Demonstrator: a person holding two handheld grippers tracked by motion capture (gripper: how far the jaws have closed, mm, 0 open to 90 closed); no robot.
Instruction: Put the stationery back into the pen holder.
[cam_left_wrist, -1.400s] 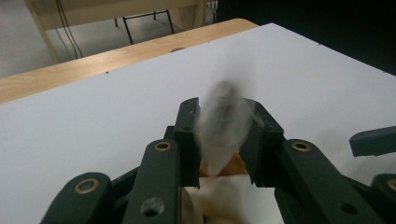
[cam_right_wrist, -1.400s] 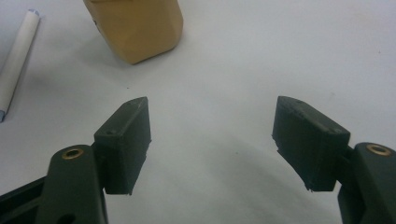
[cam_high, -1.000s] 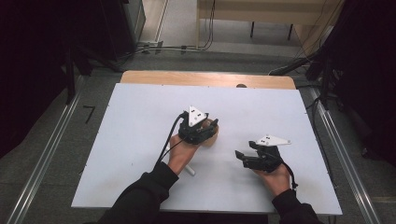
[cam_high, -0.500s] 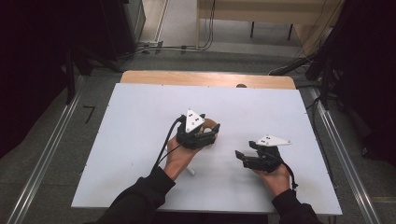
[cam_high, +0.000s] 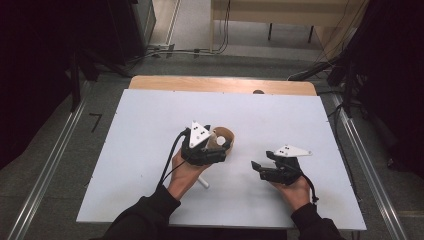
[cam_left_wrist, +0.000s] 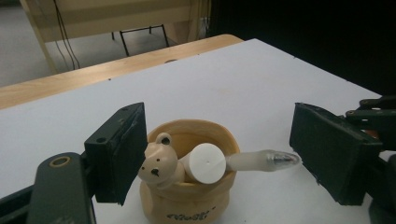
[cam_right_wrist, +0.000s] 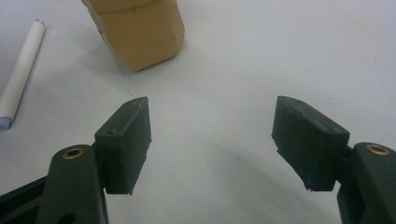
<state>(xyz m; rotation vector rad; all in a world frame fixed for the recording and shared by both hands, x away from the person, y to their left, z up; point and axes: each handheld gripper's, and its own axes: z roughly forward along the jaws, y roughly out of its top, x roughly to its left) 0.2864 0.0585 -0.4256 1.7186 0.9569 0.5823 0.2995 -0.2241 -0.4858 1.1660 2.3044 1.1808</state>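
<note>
Hovering wide open after just releasing, left tool (cam_left_wrist: 217, 154) straddling bear-faced pen cup (cam_left_wrist: 187, 196) with white pens (cam_left_wrist: 205, 162) inside. Right tool (cam_right_wrist: 212, 140) open, empty above counter (cam_high: 150, 115). Risking a tipped cup through jaw contact on withdrawal.

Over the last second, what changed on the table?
The left hand-held gripper drew back slightly toward the person. Its jaws have just been opening and now stand clear of the tan ceramic bear-faced pen holder, with two white pens left inside. The right hand-held gripper stayed put, open, and the white pen still lies on the table.
</note>
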